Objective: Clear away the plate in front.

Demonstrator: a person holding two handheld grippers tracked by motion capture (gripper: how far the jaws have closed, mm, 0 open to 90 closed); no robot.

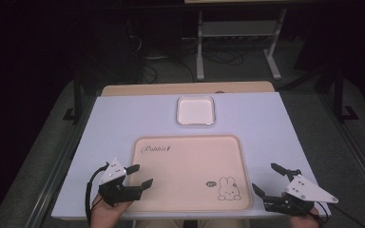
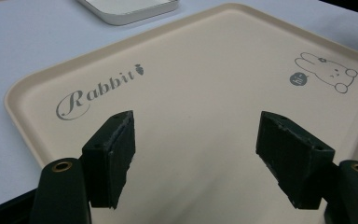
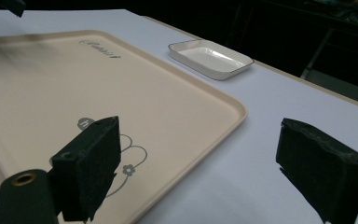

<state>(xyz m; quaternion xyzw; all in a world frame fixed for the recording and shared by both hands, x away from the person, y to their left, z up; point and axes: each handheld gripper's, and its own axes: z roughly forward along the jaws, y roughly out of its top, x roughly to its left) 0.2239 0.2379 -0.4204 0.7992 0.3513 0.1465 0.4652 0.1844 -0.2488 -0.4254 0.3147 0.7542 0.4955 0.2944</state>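
The beige tray carries the grey script word "Rabbit" with a tiny carrot after it; near its rabbit drawing, a small round badge stays unreadable.

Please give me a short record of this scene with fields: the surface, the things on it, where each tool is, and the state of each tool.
surface: white table top
tray: beige tray with a "Rabbit" print and a rabbit drawing, nothing on it
dish: white square dish beyond the tray's far edge, apart from it, looks bare
left tool: left tool over the tray's near left edge, jaws open, nothing between them
right tool: right tool beside the tray's near right corner, jaws open, nothing between them
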